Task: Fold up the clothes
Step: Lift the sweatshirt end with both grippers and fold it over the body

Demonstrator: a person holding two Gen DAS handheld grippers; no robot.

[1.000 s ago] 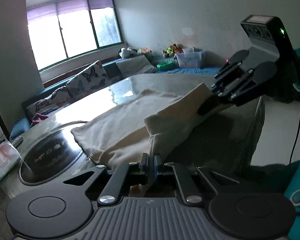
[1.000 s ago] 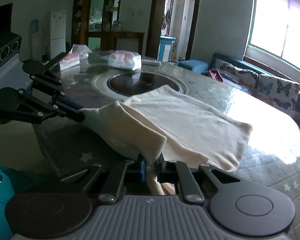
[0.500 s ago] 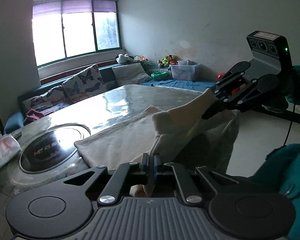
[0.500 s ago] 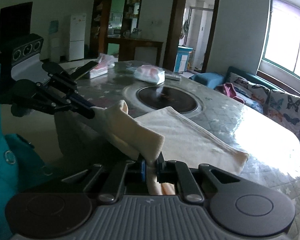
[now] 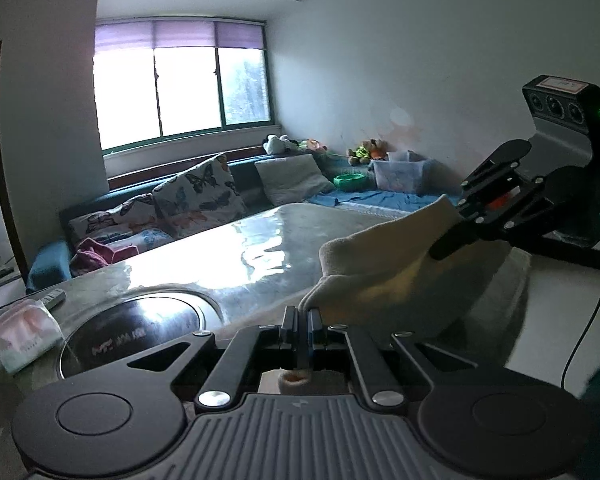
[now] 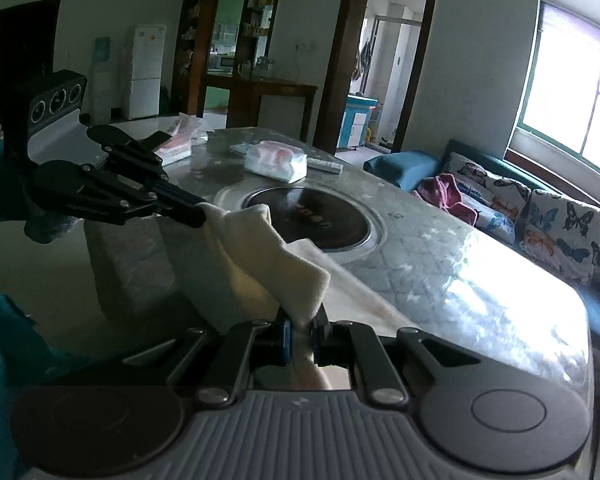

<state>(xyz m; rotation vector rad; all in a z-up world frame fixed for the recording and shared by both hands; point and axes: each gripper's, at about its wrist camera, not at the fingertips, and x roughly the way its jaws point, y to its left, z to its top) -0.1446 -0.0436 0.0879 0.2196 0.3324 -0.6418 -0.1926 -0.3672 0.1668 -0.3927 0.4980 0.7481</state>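
A cream garment (image 5: 384, 264) hangs stretched between my two grippers, lifted above the near edge of the table. My left gripper (image 5: 302, 318) is shut on one folded corner of it. My right gripper (image 6: 302, 322) is shut on the other corner of the garment (image 6: 260, 256). In the left wrist view the right gripper (image 5: 440, 250) shows at the right, pinching the cloth. In the right wrist view the left gripper (image 6: 198, 214) shows at the left, pinching the cloth. The rest of the cloth trails down toward the table, partly hidden by the gripper bodies.
The marble table (image 6: 460, 272) has a round black inset (image 6: 312, 216) in its middle. A tissue pack (image 6: 276, 160), a remote and another packet lie at its far side. A sofa with butterfly cushions (image 5: 196, 196) runs under the window.
Both grippers have lifted the garment up and back off the table. Far less cloth lies flat on the tabletop than a second ago.
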